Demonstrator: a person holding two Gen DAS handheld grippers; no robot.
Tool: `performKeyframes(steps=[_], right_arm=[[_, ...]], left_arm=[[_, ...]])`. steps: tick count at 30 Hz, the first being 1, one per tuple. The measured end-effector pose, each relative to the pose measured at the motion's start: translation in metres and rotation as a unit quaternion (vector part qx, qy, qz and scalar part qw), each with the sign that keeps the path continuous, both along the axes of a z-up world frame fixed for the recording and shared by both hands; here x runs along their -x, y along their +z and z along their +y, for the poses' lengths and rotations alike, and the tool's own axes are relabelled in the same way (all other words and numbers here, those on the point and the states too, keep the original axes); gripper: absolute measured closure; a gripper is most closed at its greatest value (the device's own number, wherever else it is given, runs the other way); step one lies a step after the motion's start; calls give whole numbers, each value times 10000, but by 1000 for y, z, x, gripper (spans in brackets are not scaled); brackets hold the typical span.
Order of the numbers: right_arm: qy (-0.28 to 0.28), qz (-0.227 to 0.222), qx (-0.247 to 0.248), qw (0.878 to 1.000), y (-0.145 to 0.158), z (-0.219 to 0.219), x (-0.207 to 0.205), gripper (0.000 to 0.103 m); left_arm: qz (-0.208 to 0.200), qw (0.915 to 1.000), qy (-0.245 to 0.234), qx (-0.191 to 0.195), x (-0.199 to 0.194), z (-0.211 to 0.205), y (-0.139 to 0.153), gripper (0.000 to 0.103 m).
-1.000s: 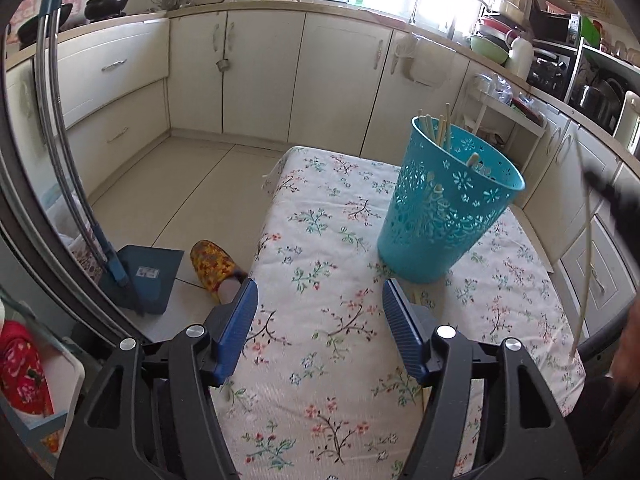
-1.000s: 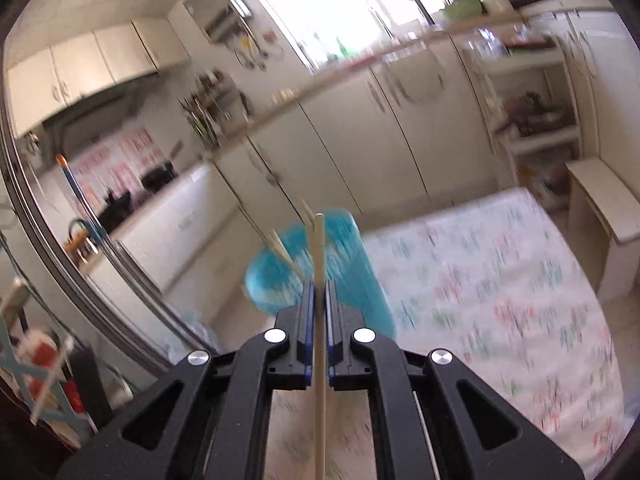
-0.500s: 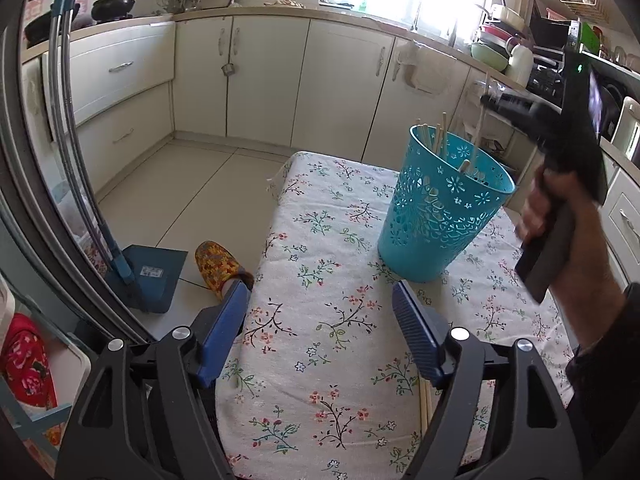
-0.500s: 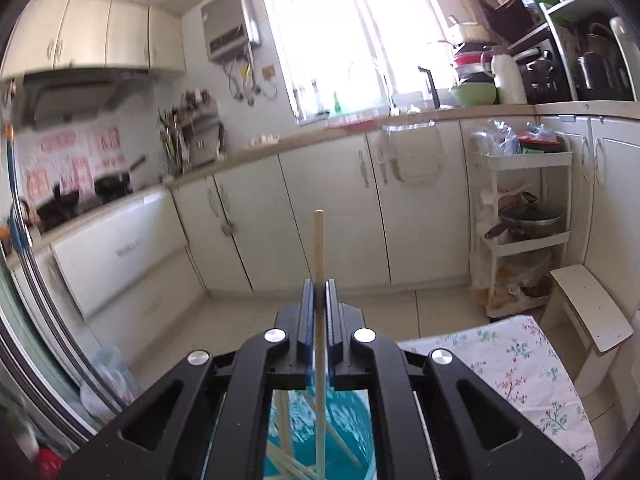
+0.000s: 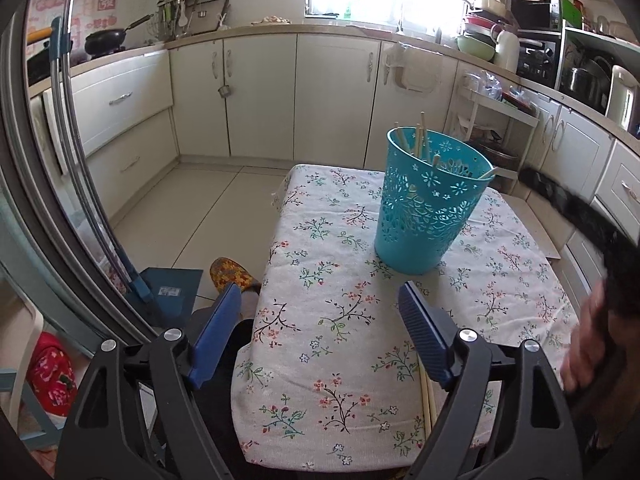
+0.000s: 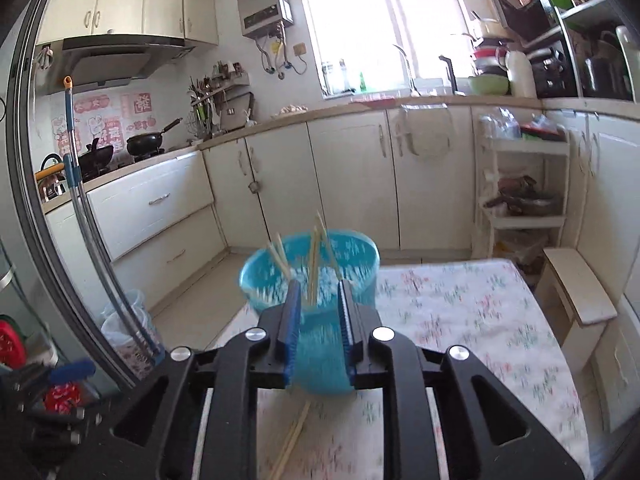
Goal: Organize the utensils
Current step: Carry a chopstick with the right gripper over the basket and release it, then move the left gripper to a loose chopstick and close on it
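One teal basket (image 5: pixel 428 216), two chopsticks (image 6: pixel 290 444) on the cloth

A perforated basket (image 5: pixel 428 216) stands on the cloth-covered table (image 5: pixel 340 320) toward its far right part, several chopsticks (image 5: pixel 418 140) leaning inside it, two more chopsticks (image 6: pixel 292 440) lying on the cloth nearer the cameras, and a slipper (image 5: pixel 232 276) on the floor left of the table

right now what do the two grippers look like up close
Both the left gripper and right gripper have black plastic frames with triangular cut-outs and round silver bolts. Their fingers are flat, ribbed blue pads. No cables, markings or sleeve can be made out.
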State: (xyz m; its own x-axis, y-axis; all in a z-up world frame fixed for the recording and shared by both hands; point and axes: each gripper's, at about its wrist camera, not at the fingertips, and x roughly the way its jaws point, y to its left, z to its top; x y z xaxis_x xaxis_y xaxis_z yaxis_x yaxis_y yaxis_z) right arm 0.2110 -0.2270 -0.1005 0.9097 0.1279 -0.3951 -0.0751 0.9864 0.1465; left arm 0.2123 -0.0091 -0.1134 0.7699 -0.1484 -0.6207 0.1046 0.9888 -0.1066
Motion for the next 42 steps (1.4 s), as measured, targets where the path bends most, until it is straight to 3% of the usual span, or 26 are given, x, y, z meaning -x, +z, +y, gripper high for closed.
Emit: performKeyframes(steps=[8, 19, 32, 40, 42], right_arm=[[-33, 777, -65, 9969, -41, 6, 45, 82], [119, 1875, -260, 9818, -96, 28, 14, 83], [10, 2193, 11, 9756, -118, 49, -39, 85], [52, 2248, 181, 9742, -123, 52, -43, 86], [65, 2251, 392, 9735, -123, 57, -43, 93]], left_arm=[[-144, 9998, -120, -119, 17, -4, 9, 24], [35, 9999, 16, -144, 27, 13, 0, 21], [386, 9990, 225, -75, 22, 38, -22, 21], [548, 9981, 293, 6, 14, 43, -31, 21], [575, 9980, 266, -7, 13, 40, -33, 21]])
